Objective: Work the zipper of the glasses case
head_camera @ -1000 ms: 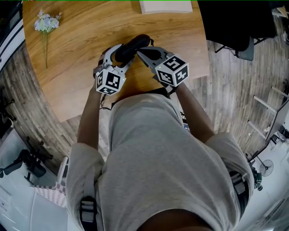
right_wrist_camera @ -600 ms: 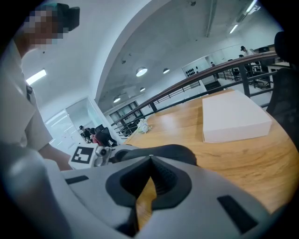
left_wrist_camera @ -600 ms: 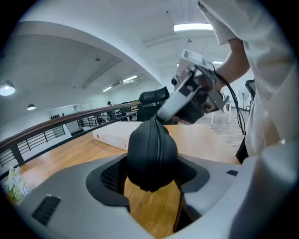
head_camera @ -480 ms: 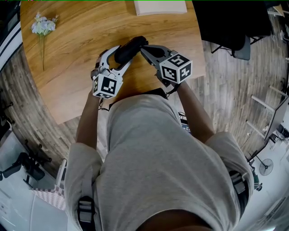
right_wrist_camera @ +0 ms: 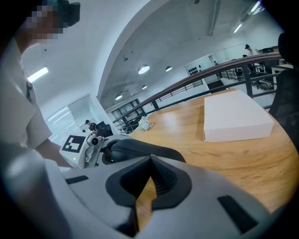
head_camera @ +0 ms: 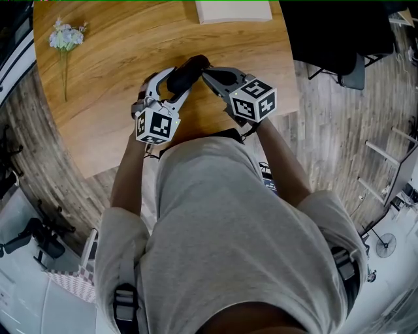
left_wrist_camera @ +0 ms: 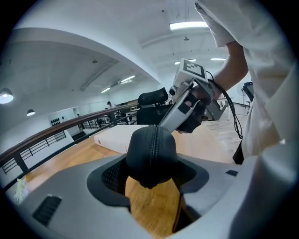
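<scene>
The black glasses case is held a little above the wooden table, lying between the fingers of my left gripper. In the left gripper view the case fills the gap between the pads, zipper line facing the camera, and the jaws are closing on it. My right gripper is shut, its tips at the case's far end by the zipper. In the right gripper view its tips meet just in front of the case. Whether they pinch the zipper pull is hidden.
A white box lies at the table's far edge, also seen in the right gripper view. A small bunch of flowers lies at the far left. The table's rounded near edge runs just under the grippers, with the person's body close behind.
Both grippers and the case have shifted slightly left together. The left gripper's hold on the case and the shut right jaws look the same.
</scene>
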The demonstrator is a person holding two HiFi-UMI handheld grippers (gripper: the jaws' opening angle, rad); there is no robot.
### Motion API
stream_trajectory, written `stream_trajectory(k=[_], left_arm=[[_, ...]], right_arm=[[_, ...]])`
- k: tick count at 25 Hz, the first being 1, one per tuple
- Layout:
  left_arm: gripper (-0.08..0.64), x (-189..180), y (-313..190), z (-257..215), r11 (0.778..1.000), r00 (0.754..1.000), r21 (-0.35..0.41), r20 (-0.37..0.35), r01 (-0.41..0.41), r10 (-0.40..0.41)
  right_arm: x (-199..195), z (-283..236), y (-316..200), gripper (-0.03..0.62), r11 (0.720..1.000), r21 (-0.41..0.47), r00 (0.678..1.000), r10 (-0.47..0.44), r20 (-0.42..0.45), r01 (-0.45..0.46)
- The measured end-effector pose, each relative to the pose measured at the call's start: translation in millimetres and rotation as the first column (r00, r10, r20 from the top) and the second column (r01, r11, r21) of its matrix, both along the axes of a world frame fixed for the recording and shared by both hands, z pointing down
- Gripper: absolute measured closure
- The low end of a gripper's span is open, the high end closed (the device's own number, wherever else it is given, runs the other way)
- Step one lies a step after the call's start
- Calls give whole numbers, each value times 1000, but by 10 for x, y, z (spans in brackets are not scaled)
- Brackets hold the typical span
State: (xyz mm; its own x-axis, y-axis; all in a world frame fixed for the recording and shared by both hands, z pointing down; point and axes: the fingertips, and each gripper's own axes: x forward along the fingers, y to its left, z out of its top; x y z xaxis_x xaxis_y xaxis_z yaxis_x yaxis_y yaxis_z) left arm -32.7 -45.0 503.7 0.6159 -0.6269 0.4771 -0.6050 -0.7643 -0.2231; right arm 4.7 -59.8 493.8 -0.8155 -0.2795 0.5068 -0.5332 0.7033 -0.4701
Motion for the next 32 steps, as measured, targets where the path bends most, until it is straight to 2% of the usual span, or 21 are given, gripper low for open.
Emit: stream_trajectory(k=[10, 18, 23, 27, 32], left_arm=[[282, -102, 17, 147, 999, 998, -42, 51, 33, -30], [282, -177, 15, 193, 997, 996, -50, 79, 54, -50], [282, -170, 14, 240, 995, 997, -75, 45, 64, -60], [281, -156, 14, 211, 996, 997, -52, 23, 69, -67], [281, -142, 68, 134, 999, 998, 19, 56, 30, -31]], right_arm=[[-182, -56, 133, 566, 999, 0, 998, -52, 30, 52], [-268, -23, 155, 566, 997, 14, 997, -74, -1, 74], [-258, 33, 122, 566, 996, 13, 996, -89, -6, 89], [-279, 96, 126, 566, 995, -35, 996, -90, 13, 91], [-260, 166, 133, 566, 992, -77, 995, -95, 18, 96]])
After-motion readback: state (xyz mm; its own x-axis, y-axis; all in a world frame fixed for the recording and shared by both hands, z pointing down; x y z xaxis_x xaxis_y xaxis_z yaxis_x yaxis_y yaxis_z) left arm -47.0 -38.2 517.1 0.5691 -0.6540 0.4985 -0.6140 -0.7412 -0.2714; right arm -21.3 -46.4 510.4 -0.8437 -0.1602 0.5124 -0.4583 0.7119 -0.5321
